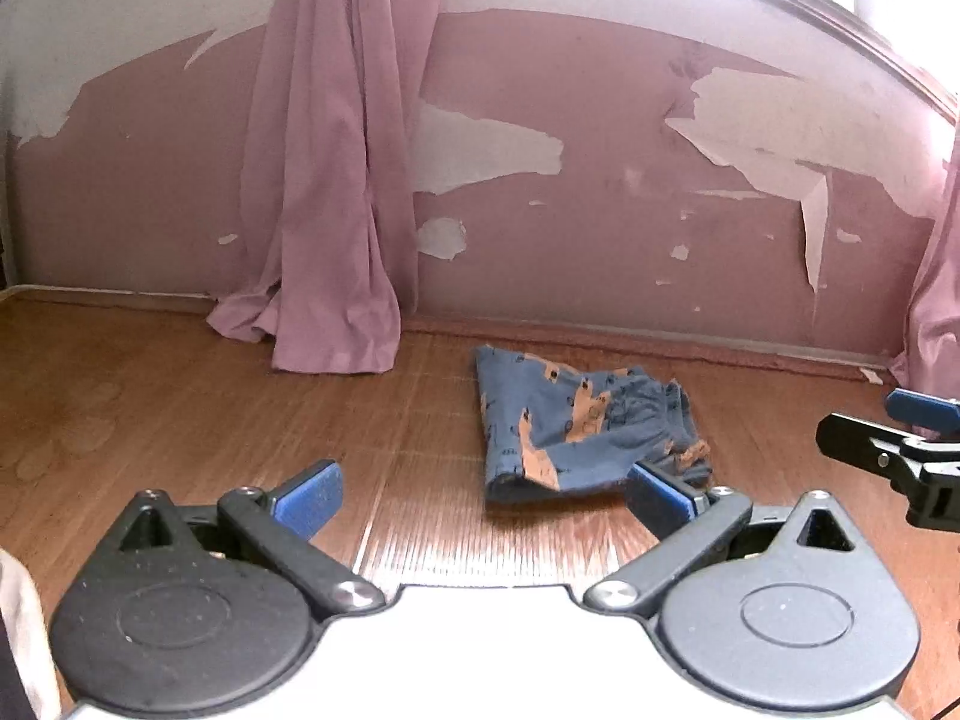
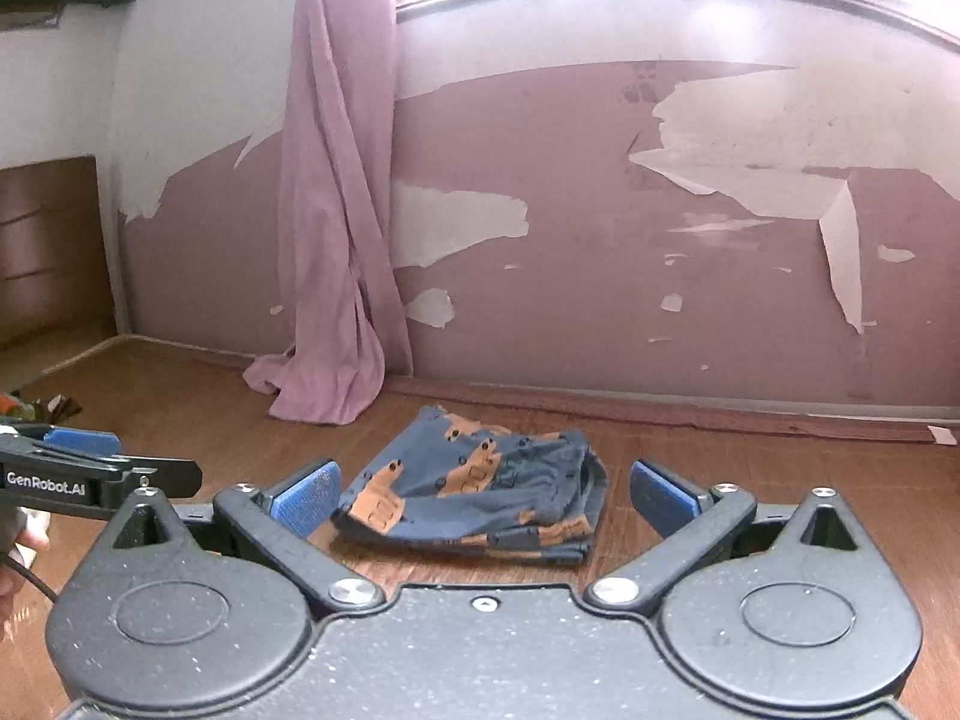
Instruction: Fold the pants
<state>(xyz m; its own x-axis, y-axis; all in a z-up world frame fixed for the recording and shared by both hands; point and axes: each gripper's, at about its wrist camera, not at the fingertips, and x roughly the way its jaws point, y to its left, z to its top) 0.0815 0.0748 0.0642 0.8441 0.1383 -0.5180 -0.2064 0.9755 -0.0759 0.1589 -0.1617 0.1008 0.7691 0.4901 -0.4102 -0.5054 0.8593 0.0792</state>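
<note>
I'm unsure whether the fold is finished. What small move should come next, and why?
Probably draw both grippers back: the pants already lie as a compact folded bundle on the floor, and left gripper and right gripper are open, holding nothing.

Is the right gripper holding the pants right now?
No. The right gripper is open, its blue fingers spread apart, with the folded pants lying free on the floor.

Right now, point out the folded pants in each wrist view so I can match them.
Left wrist view: pants lie right of centre on the floor, by the right finger.
Right wrist view: pants lie centred between the open fingers.
Shared landmark: the pink curtain pooling on the floor to their left.
</note>
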